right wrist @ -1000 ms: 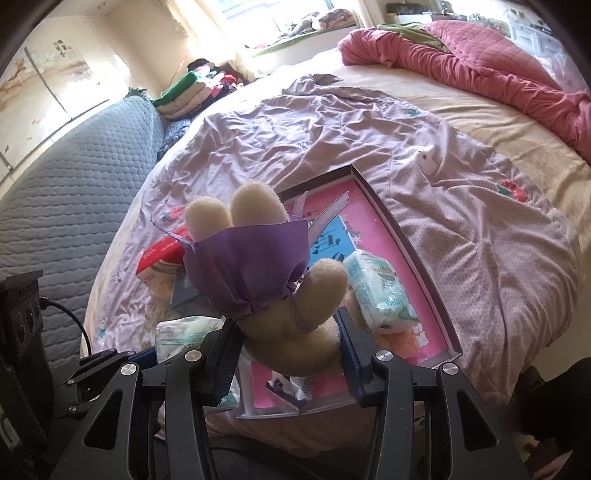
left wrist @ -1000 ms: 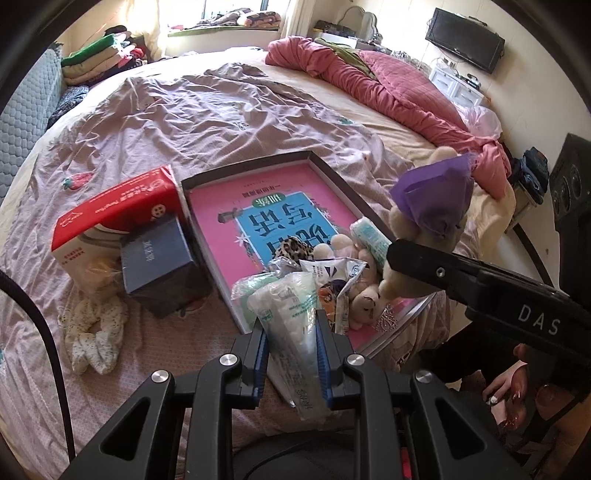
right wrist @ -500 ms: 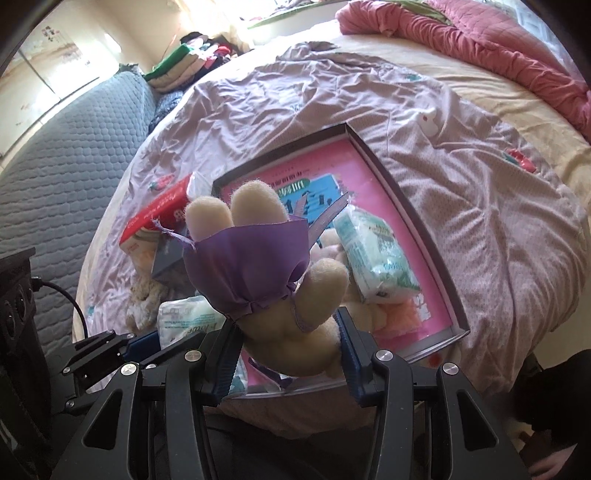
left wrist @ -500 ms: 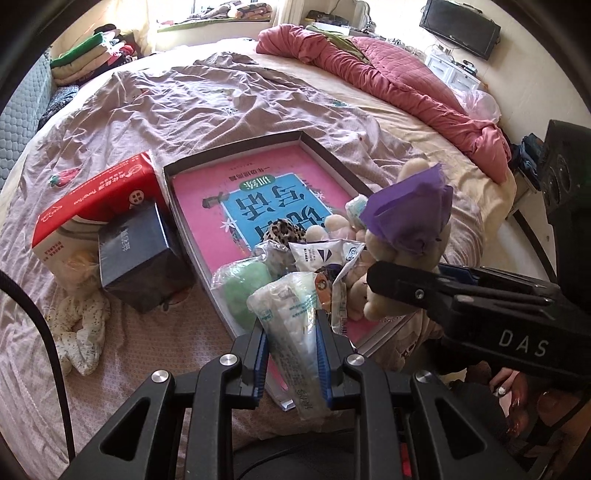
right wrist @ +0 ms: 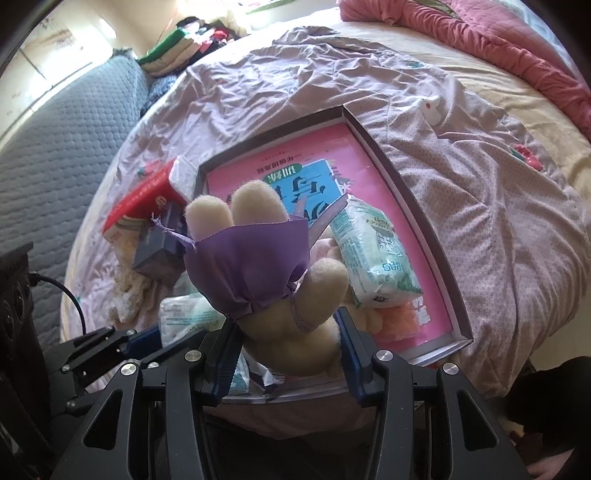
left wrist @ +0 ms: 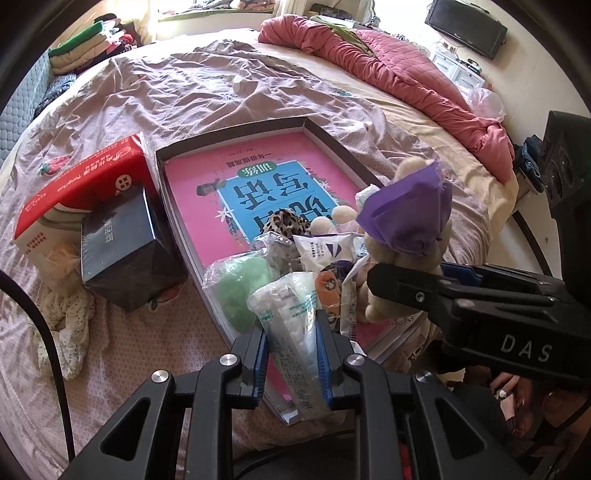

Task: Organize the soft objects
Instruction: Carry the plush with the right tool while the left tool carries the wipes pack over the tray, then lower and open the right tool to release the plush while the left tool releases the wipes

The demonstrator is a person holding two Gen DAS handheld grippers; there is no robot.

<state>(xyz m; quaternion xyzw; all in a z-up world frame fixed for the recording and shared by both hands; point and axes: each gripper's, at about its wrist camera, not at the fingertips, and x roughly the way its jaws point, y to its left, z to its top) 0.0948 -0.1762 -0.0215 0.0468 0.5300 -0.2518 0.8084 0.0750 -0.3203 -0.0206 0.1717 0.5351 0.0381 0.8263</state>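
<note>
left gripper (left wrist: 290, 356): clamps cotton-pad bag (left wrist: 291, 332) | above tray (left wrist: 332, 138) | plush toy (left wrist: 402, 236) alongside

This is a bedroom in a home. A large bed (left wrist: 258, 96) fills most of both views, spread with a wrinkled mauve sheet (right wrist: 461, 155) and a rumpled pink quilt (left wrist: 388, 74) bunched along its far side. Folded clothes (left wrist: 85, 48) are stacked by a sunlit window at the head of the bed, next to a padded grey quilted surface (right wrist: 62, 155). A dark flat screen (left wrist: 465, 22) hangs on the pale wall above a small white cabinet (left wrist: 458, 70). Household items, such as a red tissue pack (left wrist: 74, 184), lie on the sheet.
</note>
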